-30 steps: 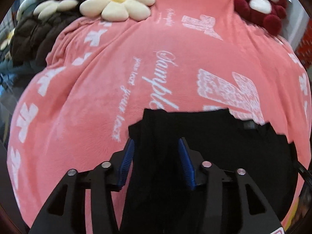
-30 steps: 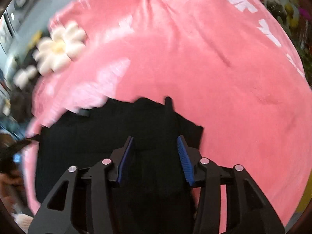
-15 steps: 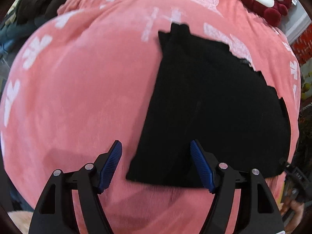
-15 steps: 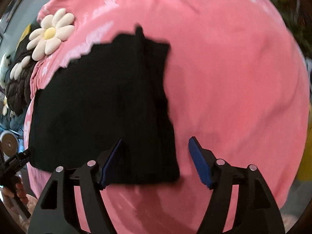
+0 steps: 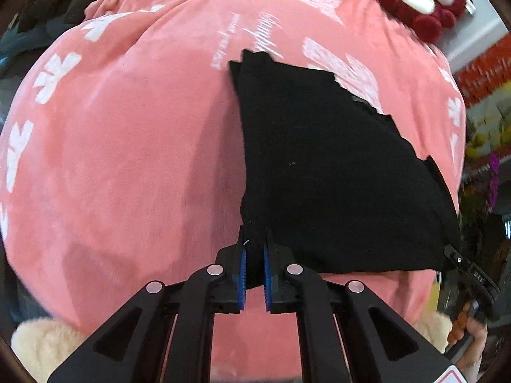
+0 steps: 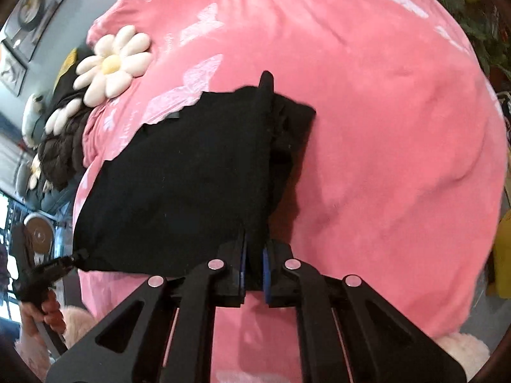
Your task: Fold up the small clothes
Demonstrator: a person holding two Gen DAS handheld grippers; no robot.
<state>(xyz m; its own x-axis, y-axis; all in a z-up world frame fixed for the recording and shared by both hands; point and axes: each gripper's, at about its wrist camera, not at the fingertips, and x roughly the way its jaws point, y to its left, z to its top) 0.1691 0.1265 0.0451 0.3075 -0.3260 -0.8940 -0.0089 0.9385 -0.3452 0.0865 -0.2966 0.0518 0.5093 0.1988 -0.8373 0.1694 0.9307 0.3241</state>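
Note:
A small black garment [image 5: 325, 172] lies flat on a pink blanket [image 5: 127, 146]; it also shows in the right wrist view [image 6: 191, 185]. My left gripper [image 5: 254, 258] is shut on the garment's near left corner. My right gripper [image 6: 254, 258] is shut on its near right corner, where the cloth is bunched in a fold. Each gripper shows at the edge of the other's view: the right one [image 5: 469, 274] and the left one [image 6: 51, 271]. The far edge of the garment rests on the blanket.
A red and white plush toy [image 5: 424, 3] sits at the blanket's far right. A cream flower cushion [image 6: 111, 63] lies at the far left beside a dark quilted jacket [image 6: 60, 153]. Fluffy cream fabric [image 5: 41, 344] lies at the near edge.
Both grippers have drawn back from the garment's far part to its near edge and closed on the two near corners. Half a second ago both were wide open above that edge.

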